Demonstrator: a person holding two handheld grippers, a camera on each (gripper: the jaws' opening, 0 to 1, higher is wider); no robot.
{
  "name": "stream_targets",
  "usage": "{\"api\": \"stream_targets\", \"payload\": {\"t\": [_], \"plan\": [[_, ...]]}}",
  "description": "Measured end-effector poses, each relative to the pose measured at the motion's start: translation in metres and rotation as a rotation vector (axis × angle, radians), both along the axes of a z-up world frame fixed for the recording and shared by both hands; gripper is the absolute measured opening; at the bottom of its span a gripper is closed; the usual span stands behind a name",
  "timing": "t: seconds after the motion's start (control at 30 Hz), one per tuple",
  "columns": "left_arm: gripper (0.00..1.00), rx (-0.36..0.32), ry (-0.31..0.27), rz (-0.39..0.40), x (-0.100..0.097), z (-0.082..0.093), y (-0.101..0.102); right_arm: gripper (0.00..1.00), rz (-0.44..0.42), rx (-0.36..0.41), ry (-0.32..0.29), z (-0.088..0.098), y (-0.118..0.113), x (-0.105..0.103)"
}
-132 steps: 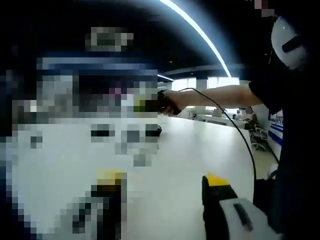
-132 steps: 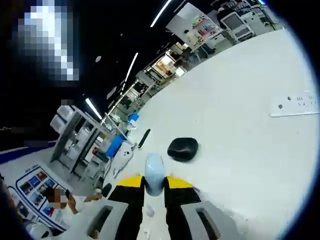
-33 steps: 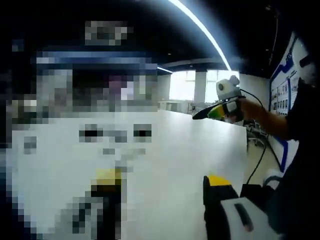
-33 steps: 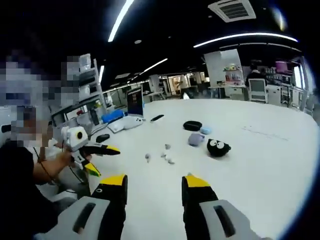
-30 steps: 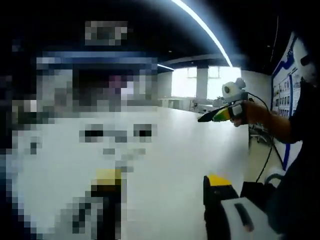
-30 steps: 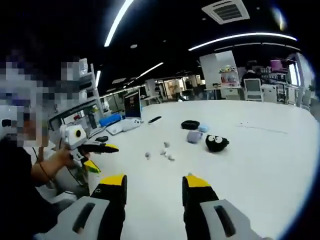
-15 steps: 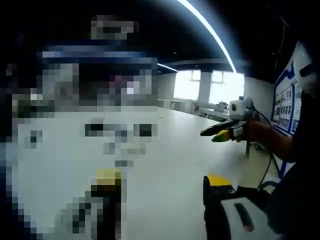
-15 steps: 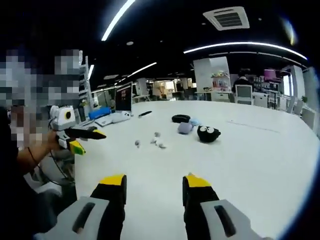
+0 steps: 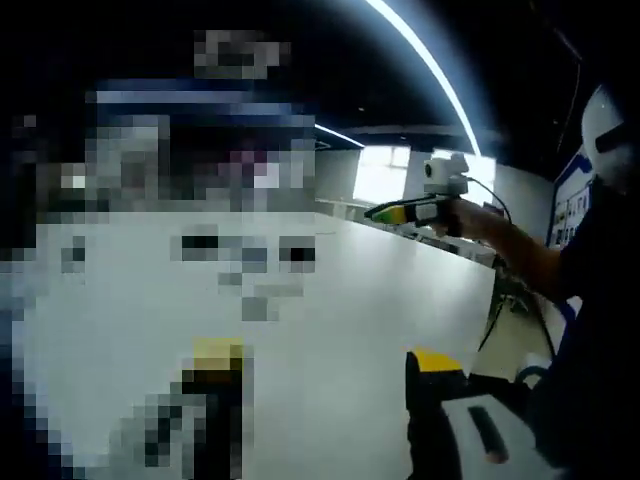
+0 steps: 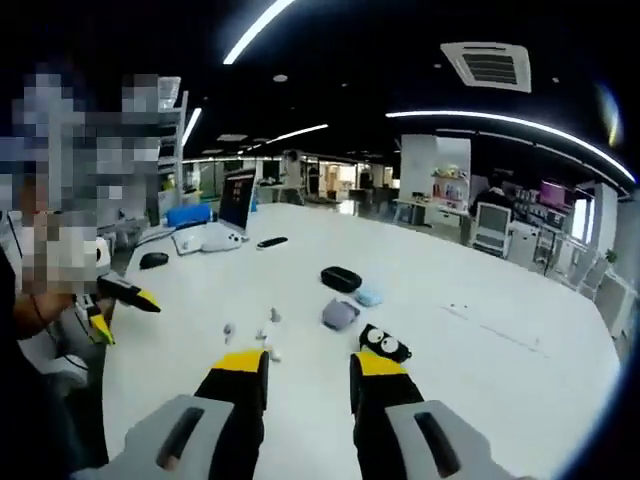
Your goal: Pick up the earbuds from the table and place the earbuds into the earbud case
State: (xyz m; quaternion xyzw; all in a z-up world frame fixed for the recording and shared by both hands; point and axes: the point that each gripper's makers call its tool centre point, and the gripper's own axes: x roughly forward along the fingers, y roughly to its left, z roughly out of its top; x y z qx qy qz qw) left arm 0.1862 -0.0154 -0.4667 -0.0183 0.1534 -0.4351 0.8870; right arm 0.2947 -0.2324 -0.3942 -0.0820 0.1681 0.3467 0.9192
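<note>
Several small white earbuds (image 10: pixel 229 329) lie loose on the white table (image 10: pixel 470 350), just beyond my right gripper (image 10: pixel 308 366). Its yellow-tipped jaws stand open with nothing between them. Further out sit a black oval case (image 10: pixel 341 278), a light blue case (image 10: pixel 368 296) and a greyish purple case (image 10: pixel 338 313). My left gripper (image 9: pixel 325 362) is open and empty over the table (image 9: pixel 340 300); it also appears at the left as the left gripper (image 10: pixel 122 292), in the person's hand. The right gripper (image 9: pixel 405 211) is held up at arm's length, far right.
A black plush toy with white eyes (image 10: pixel 380 343) rests near my right jaw tip. At the table's far left are a monitor (image 10: pixel 238 200), a keyboard (image 10: pixel 200 239), a mouse (image 10: pixel 153 260) and a dark remote (image 10: pixel 270 241). The person's sleeve (image 9: pixel 590 300) is at the right.
The right gripper has swung up and toward the cases, which now look closer. Its jaws have narrowed a little. The left gripper has stayed open and nearly still.
</note>
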Motion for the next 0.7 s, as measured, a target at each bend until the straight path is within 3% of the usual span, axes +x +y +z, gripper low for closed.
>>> {"api": "stream_targets", "payload": {"t": [0.2,0.3,0.7], "plan": [[0.64,-0.005,0.014,0.010,-0.001,-0.002,0.006,0.27,0.037,-0.072,0.027,-0.004,0.014,0.038],[0.64,-0.013,0.018,0.010,-0.003,-0.002,0.006,0.25,0.063,-0.149,0.053,-0.013,0.018,0.056],[0.65,-0.033,0.030,0.027,-0.007,-0.006,0.018,0.20,0.129,-0.338,0.146,-0.041,0.030,0.126]]}}
